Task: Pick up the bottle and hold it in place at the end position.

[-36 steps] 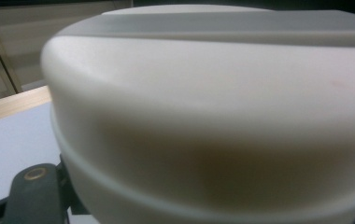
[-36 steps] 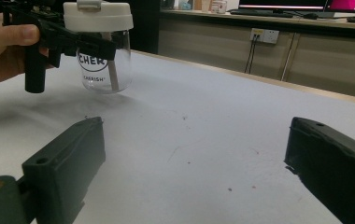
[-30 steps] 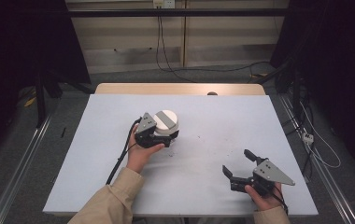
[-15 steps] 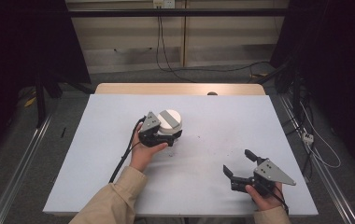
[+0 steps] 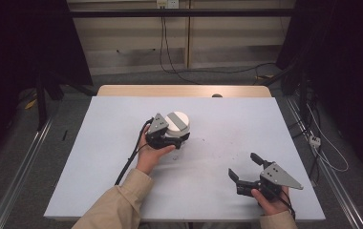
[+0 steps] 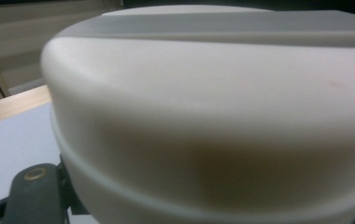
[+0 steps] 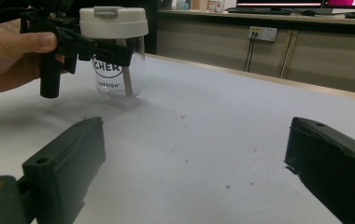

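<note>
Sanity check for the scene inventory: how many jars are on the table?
1. A clear jar with a white lid stands at mid-table, with the left gripper at its side; the right gripper is open, near the table's front right.

Our two claws are black, each topped with a grey three-cornered plate; the left claw (image 5: 178, 141) trails a black cable toward the near edge of the tabletop (image 5: 98, 181); the right claw (image 5: 247, 168) has blocky jaws, one showing a brass-ringed hole near its base; we wear beige sleeves, the left sleeve (image 5: 115, 205) long and loose.
</note>
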Motion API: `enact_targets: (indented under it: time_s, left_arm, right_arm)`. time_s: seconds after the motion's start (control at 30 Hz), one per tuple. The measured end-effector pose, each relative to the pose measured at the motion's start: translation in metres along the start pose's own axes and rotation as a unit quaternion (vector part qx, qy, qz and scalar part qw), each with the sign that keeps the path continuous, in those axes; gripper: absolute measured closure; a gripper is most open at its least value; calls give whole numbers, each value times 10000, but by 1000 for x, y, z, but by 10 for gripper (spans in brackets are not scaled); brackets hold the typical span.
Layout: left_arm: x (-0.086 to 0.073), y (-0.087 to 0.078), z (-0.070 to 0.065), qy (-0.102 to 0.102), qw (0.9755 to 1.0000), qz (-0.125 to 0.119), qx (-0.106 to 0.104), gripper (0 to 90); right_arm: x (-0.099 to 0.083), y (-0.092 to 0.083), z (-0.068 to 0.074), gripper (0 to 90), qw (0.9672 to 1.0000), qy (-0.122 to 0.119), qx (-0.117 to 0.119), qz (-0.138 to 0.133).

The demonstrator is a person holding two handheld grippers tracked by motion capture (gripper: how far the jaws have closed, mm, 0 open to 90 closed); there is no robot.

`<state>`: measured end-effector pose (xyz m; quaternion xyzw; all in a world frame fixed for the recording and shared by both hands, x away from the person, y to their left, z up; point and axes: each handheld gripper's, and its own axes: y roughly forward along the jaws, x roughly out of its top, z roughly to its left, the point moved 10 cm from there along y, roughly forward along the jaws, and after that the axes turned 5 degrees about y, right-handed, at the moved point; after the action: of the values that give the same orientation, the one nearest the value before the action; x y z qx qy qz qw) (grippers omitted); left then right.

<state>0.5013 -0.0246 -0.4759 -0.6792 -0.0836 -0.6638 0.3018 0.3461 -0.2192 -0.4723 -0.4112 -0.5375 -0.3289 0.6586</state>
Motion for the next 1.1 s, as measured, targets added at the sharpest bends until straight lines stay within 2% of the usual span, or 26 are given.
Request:
enact_targets:
  time_s: [0.47,0.53,1.1]
  left_arm:
    - [-3,10,-3,15,10000,78,-56,186]
    - [-3,12,-4,-43,9999,63,-81,186]
    - [-5,20,-9,12,9998,114,-149,187]
  right_arm:
    - [0,0,0,47,10000,-4,1,3]
    - [0,1,0,47,10000,-6,9,6]
    - [-1,1,0,47,10000,1,7,21]
